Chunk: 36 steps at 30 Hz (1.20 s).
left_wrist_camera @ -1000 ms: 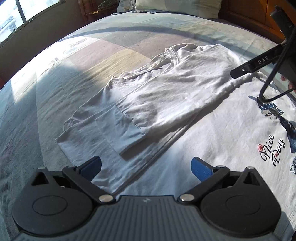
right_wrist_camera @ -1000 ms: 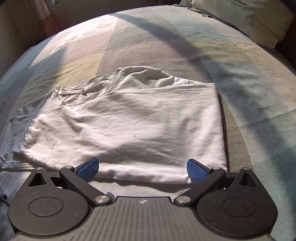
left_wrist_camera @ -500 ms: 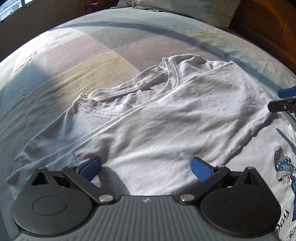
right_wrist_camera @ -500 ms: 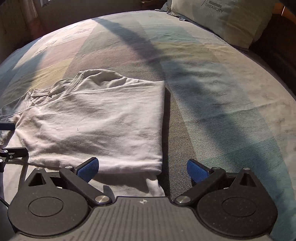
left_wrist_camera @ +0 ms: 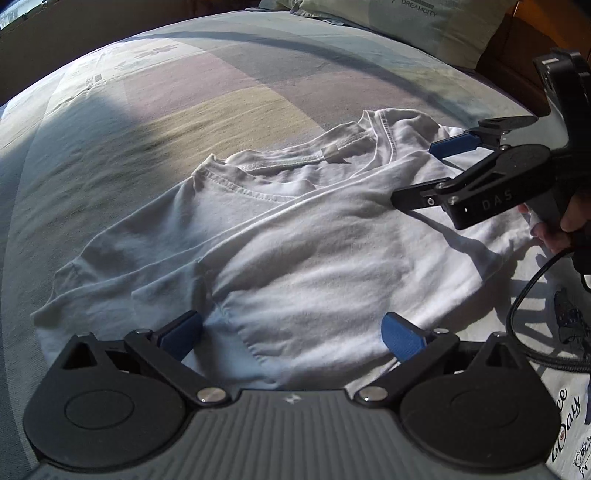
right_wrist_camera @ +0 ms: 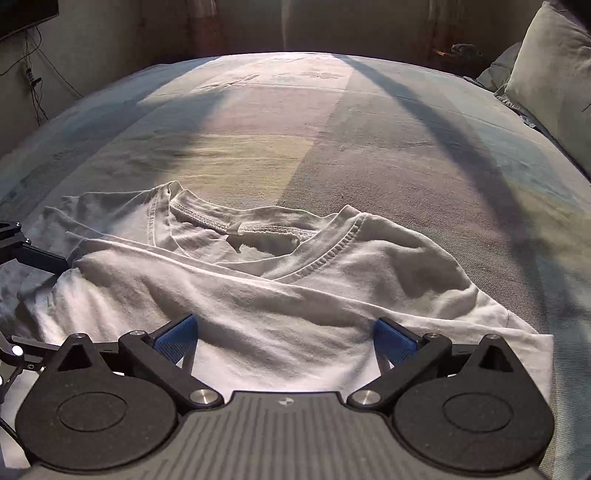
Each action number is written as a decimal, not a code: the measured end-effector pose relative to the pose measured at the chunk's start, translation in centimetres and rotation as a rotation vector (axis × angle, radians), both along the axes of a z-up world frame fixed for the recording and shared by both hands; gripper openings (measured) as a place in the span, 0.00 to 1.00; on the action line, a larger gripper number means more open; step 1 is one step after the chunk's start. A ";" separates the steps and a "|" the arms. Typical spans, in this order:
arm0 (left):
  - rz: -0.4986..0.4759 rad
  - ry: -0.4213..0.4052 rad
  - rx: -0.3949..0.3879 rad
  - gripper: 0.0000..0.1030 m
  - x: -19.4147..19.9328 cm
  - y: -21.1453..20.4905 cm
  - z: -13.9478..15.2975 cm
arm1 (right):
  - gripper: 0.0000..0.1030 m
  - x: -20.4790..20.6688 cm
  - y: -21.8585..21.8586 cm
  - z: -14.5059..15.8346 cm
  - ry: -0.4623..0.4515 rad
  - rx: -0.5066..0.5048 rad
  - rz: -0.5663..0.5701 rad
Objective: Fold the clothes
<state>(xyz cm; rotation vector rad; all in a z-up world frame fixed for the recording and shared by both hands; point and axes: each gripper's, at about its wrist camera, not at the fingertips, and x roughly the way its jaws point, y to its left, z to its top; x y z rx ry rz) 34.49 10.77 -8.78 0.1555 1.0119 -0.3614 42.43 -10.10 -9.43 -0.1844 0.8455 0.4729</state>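
- A pale cushion-like pillow (left_wrist_camera: 436, 26) printed with small lettering lies at the far edge of the bed (left_wrist_camera: 184, 107), beside a brown wooden headboard (left_wrist_camera: 517, 48); the same pillow shows at the right border of the right wrist view (right_wrist_camera: 554, 74).
- The bed carries a striped sheet in faded pink, yellow and grey-blue, crossed by long shadow bands and patches of sunlight.
- A second white garment with a cartoon print and cursive lettering (left_wrist_camera: 565, 369) lies at the near right of the bed, touching the shirt; a black cable (left_wrist_camera: 524, 306) loops over it.
- The crumpled white cotton T-shirt (left_wrist_camera: 295, 251) lies flat in the middle of the bed, partly folded over itself, its ribbed collar (right_wrist_camera: 325, 254) and neck label facing up.
- The left claw (left_wrist_camera: 291, 332) sits low over the shirt's near hem, blue pads spread wide, gripping nothing.
- The right claw (right_wrist_camera: 284, 339) likewise hovers over the cloth with its fingers apart; from the left wrist view it reaches in from the right above the shirt's shoulder, held by a hand (left_wrist_camera: 561, 229) at its handle.
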 end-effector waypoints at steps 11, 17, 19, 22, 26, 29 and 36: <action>-0.090 -0.065 -0.021 1.00 1.4 -1.9 -1.2 | 1.00 -4.6 -5.3 0.3 0.099 -0.047 -0.157; -0.129 -0.077 0.069 0.99 0.6 -2.5 0.1 | 1.00 -5.2 -5.3 -0.1 0.046 -0.034 -0.172; -0.150 -0.106 0.075 0.99 -0.5 -2.8 1.2 | 1.00 -4.9 -5.2 0.3 0.073 -0.049 -0.164; -0.158 -0.103 0.070 0.99 -2.2 -2.9 1.6 | 1.00 -5.3 -5.4 1.6 0.070 -0.040 -0.160; -0.112 -0.028 0.085 1.00 -3.1 -2.6 -0.3 | 1.00 -7.1 -5.3 0.8 0.067 -0.065 -0.099; -0.081 -0.061 0.085 0.99 -3.6 -2.6 0.5 | 1.00 -7.8 -5.6 0.7 0.071 -0.079 -0.082; -0.191 -0.138 0.083 0.99 -7.9 -5.0 2.6 | 1.00 -11.5 -4.7 2.7 0.057 -0.065 0.038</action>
